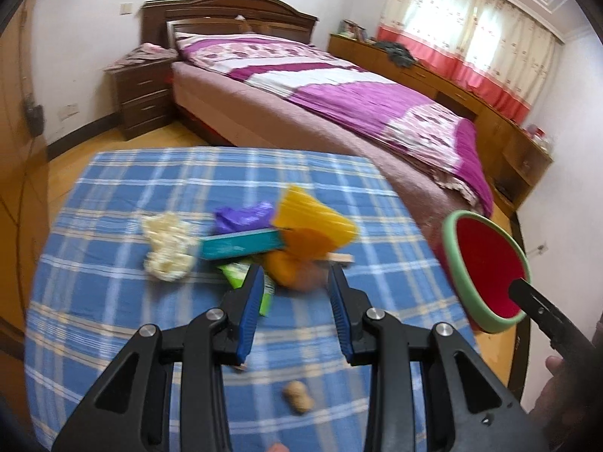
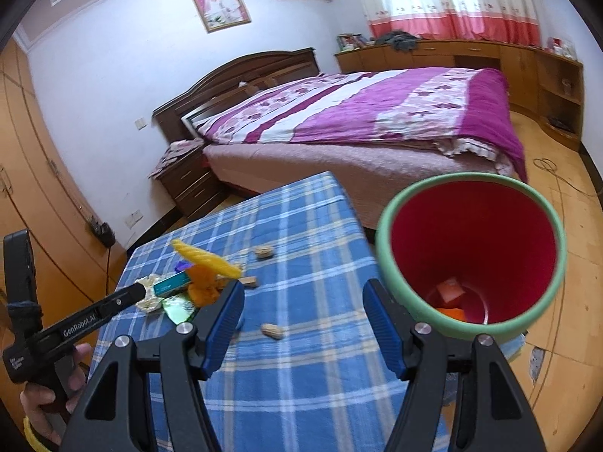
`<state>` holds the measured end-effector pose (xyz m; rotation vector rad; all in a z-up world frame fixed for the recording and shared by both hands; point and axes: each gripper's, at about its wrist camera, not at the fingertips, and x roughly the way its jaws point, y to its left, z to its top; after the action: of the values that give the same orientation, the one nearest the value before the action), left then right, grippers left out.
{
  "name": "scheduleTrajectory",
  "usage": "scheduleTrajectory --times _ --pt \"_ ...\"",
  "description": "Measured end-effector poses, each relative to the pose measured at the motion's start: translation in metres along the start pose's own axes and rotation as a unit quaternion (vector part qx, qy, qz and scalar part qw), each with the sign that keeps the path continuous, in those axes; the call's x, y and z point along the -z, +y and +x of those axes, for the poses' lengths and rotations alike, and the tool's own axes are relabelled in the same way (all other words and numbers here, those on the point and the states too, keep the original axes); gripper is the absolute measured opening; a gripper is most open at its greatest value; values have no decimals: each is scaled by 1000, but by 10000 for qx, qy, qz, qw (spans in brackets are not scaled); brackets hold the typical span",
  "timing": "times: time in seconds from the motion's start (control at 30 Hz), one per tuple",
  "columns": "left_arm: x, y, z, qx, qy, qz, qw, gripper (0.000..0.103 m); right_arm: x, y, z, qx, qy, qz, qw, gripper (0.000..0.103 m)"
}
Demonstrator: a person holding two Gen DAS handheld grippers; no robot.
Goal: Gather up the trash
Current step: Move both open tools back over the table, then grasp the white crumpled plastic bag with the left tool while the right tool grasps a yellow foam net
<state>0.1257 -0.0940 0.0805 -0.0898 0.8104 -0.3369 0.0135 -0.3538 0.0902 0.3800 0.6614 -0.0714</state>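
Hovering over trash pile [image 1: 264,241] on blue plaid table [image 1: 113,301], left gripper [image 1: 296,282] spread wide, right gripper [image 2: 301,301] apparently parted, one finger pressed against the green-rimmed red bin [image 2: 471,248], 2 peanuts [image 2: 272,331] nearby.

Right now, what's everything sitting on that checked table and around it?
Table: one, blue checked cloth, near the bed.
Trash pile: one heap, yellow, orange, purple, teal, green and cream pieces, mid-table.
Peanuts: two in right view, tan, loose on cloth.
Bin: one, green outside, red inside, scraps at bottom, at table's right edge.
Bed: one, purple floral cover, behind.
Left gripper: open, at the pile.
Right gripper: open, beside the bin.
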Motion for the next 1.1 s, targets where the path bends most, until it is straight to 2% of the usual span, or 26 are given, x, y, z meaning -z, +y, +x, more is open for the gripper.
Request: scheduleTrajectory --times 0.27,0.5,0.67,1.03,1.07,1.1 --pt "-14 55 10 -546 3 -296 9981 35 -9 39 32 -202 238 -405 9987 68" --pt "-18 91 30 -838 118 -532 9950 35 -14 70 64 -339 420 -650 9964 69" --pt "-18 107 48 -867 263 -698 9934 35 -15 87 91 -389 582 -775 9945 69" --pt "-14 120 86 -634 551 -860 9927 35 -23 112 144 -418 740 -1174 9894 69" --pt "-13 120 88 -637 576 -861 9926 35 -23 113 148 -414 757 -1201 9890 68" --pt "-12 121 90 -637 593 -858 9925 35 -23 114 151 -407 774 -1212 9888 62"
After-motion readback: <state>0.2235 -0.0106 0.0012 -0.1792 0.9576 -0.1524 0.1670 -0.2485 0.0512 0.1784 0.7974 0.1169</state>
